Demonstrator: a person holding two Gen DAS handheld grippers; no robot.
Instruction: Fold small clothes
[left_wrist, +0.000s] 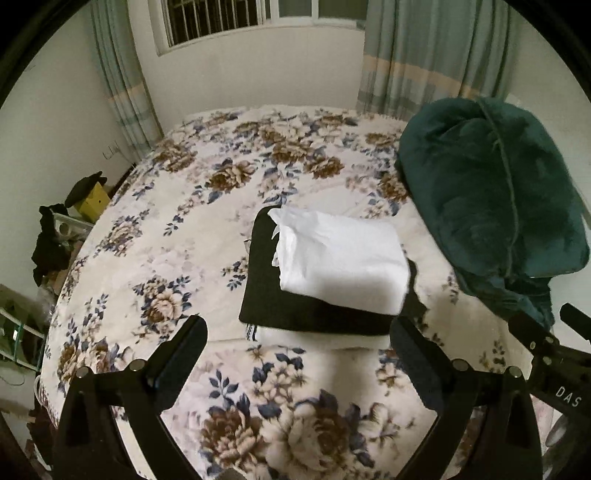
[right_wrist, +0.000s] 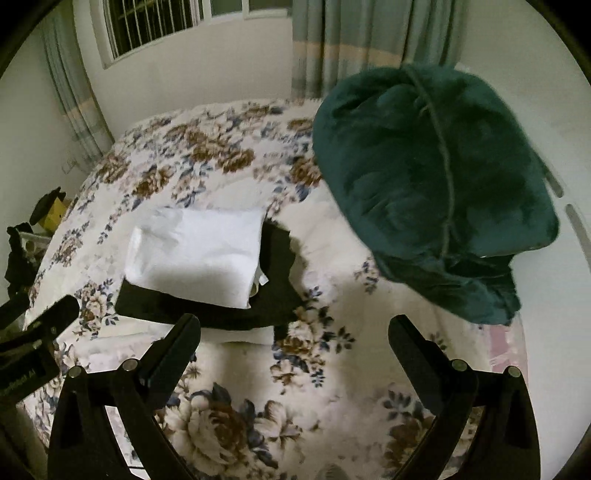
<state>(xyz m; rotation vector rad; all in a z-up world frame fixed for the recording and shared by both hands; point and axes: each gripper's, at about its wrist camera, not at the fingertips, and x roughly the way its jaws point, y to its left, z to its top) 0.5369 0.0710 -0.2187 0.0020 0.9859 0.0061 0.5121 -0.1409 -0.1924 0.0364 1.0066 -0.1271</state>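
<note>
Left gripper (left_wrist: 297, 341): held above the bed (left_wrist: 155, 236), tilted steeply down; fingers (left_wrist: 184, 354) wide apart, nothing between them.
Right gripper (right_wrist: 293, 339): same downward tilt, just right of the left one; fingers (right_wrist: 173, 350) wide apart, empty.
White garment (left_wrist: 340, 258): folded, lying on a folded black garment (left_wrist: 291, 310), beyond the fingertips, touching neither pair.
Green pillow (right_wrist: 424, 184): far right on the bed.
</note>
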